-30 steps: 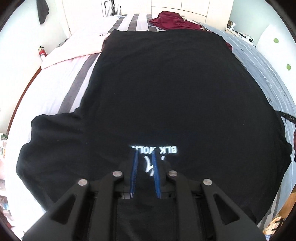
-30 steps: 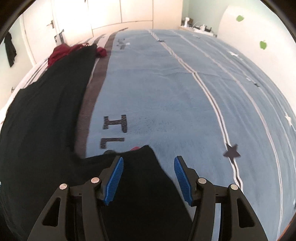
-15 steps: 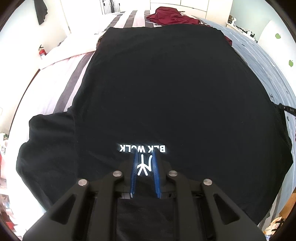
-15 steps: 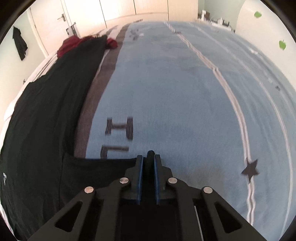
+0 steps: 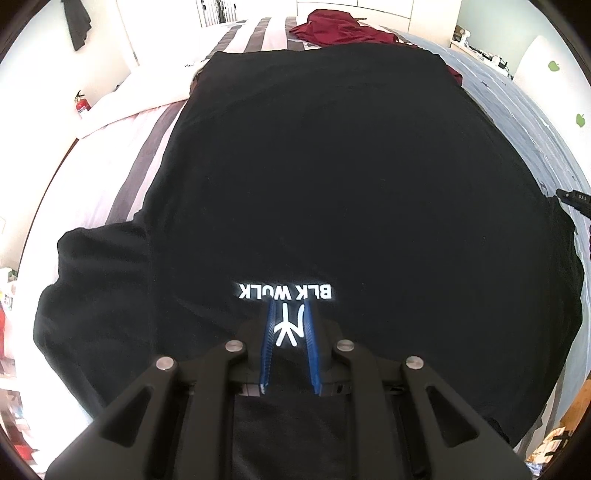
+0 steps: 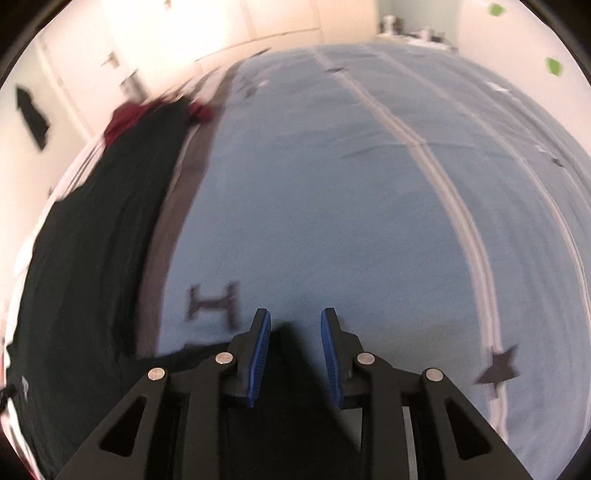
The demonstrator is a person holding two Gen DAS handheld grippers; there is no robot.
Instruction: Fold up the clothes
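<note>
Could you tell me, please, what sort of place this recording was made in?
Most likely a bedroom at home. A black T-shirt is spread over a bed with a blue star-patterned cover, pale cupboard doors line the far wall, and a dark red garment lies at the bed's far end.

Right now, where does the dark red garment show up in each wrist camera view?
Left wrist view: the dark red garment lies at top centre, beyond the far edge of the black T-shirt.
Right wrist view: blurred, upper left, at the far end of the same shirt.
Shared landmark: the black T-shirt.
</note>
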